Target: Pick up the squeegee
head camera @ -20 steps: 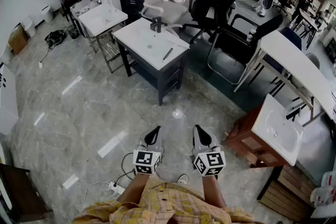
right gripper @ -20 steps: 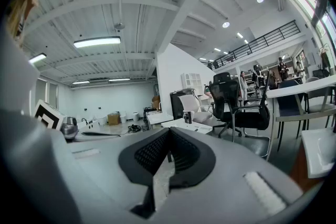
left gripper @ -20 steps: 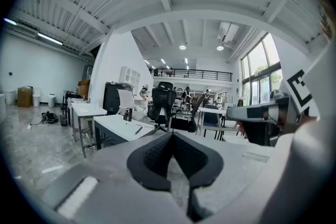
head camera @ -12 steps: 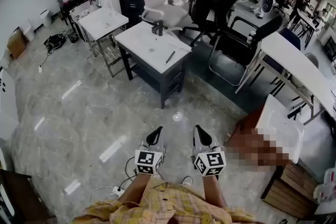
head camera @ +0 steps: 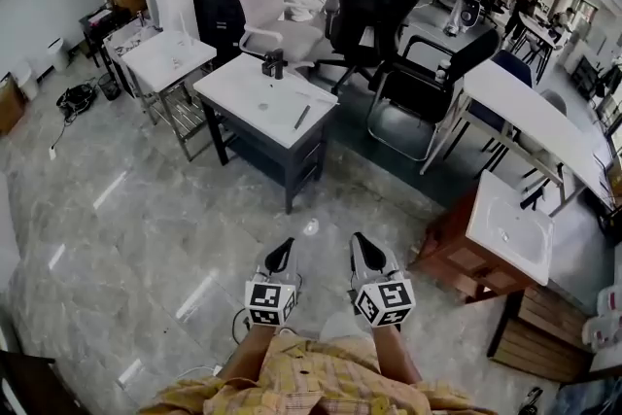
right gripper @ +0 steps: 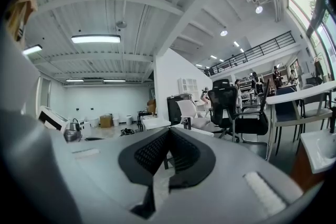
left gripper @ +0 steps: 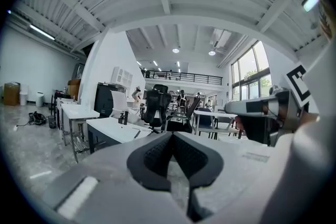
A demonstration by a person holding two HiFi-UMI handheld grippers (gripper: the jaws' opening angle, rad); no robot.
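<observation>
Slim dark squeegee (head camera: 302, 117) lies flat on the white countertop (head camera: 241, 90).

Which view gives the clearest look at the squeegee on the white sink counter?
The head view: the squeegee lies in full outline on the sink counter. The left gripper view shows only a thin dark sliver; in the right gripper view I cannot make it out.

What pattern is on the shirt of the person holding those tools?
The shirt is a yellow plaid with darker checks, clearest at the bottom of the head view.
</observation>
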